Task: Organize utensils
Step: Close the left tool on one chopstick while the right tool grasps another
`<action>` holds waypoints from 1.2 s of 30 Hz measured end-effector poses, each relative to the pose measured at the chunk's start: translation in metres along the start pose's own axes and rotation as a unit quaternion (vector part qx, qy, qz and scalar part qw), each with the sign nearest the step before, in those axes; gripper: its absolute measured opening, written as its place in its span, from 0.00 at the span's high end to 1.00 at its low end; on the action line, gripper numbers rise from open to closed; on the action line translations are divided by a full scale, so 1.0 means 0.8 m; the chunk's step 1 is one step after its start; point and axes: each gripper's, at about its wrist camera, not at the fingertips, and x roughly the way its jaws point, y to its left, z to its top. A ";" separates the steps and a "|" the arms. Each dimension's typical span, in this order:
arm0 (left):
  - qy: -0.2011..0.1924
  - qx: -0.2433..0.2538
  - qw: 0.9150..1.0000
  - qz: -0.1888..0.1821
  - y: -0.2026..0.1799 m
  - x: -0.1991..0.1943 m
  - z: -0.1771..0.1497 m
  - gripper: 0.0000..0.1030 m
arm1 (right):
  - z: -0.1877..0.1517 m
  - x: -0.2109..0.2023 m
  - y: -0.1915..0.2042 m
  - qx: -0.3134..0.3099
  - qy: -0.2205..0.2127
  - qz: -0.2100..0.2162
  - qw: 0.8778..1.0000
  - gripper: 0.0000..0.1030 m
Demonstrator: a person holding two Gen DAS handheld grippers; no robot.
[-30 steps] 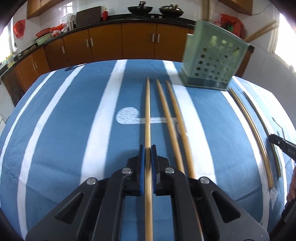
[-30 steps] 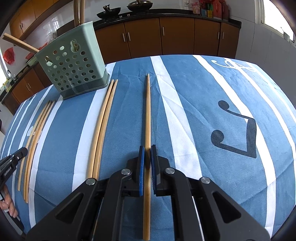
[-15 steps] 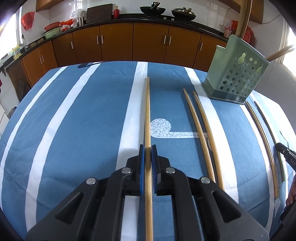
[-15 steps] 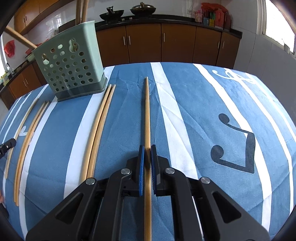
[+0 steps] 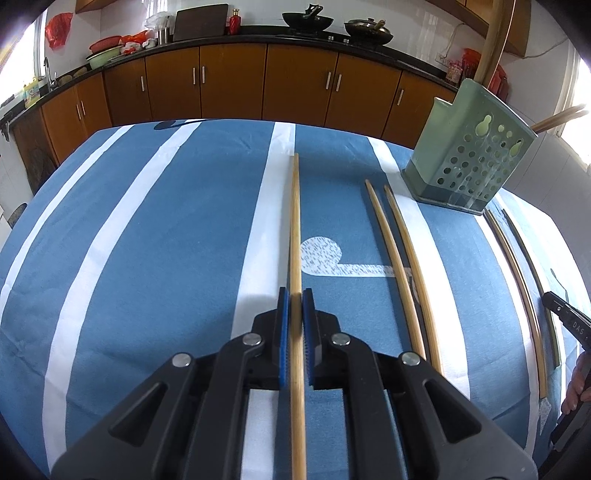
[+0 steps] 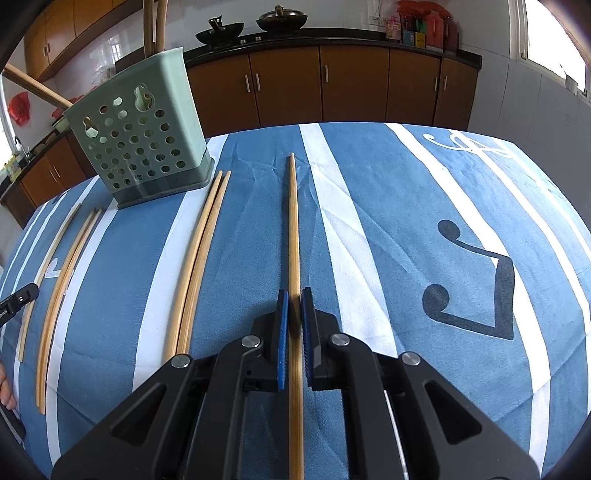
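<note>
My left gripper [image 5: 295, 295] is shut on a long bamboo chopstick [image 5: 295, 221] that points forward over the blue striped tablecloth [image 5: 166, 240]. My right gripper [image 6: 294, 295] is shut on another bamboo chopstick [image 6: 293, 221]. A green perforated utensil holder [image 5: 469, 166] stands at the far right in the left wrist view and at the far left in the right wrist view [image 6: 140, 136], with chopsticks sticking out of it. A loose pair of chopsticks [image 5: 402, 273] lies to the right of the left gripper; another pair [image 6: 201, 254] lies left of the right gripper.
More chopsticks [image 5: 524, 291] lie near the table's right edge in the left wrist view, and several [image 6: 59, 288] lie at the left in the right wrist view. Brown kitchen cabinets [image 5: 258, 85] and woks [image 5: 303, 18] stand behind the table.
The left gripper has swung left with its chopstick, so the holder and loose pair sit further right. The right gripper has risen slightly with its chopstick.
</note>
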 end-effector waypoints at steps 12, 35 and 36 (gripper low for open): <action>0.000 -0.002 1.000 -0.002 0.002 0.000 0.000 0.91 | 0.000 -0.001 0.001 0.001 0.000 0.001 1.000 0.92; 0.010 0.036 0.999 0.019 -0.012 -0.021 -0.026 0.93 | -0.010 -0.021 0.000 0.007 -0.006 0.006 1.000 0.93; 0.011 0.036 0.999 0.019 -0.011 -0.022 -0.024 0.93 | -0.008 -0.026 -0.002 0.009 -0.013 0.006 1.000 0.93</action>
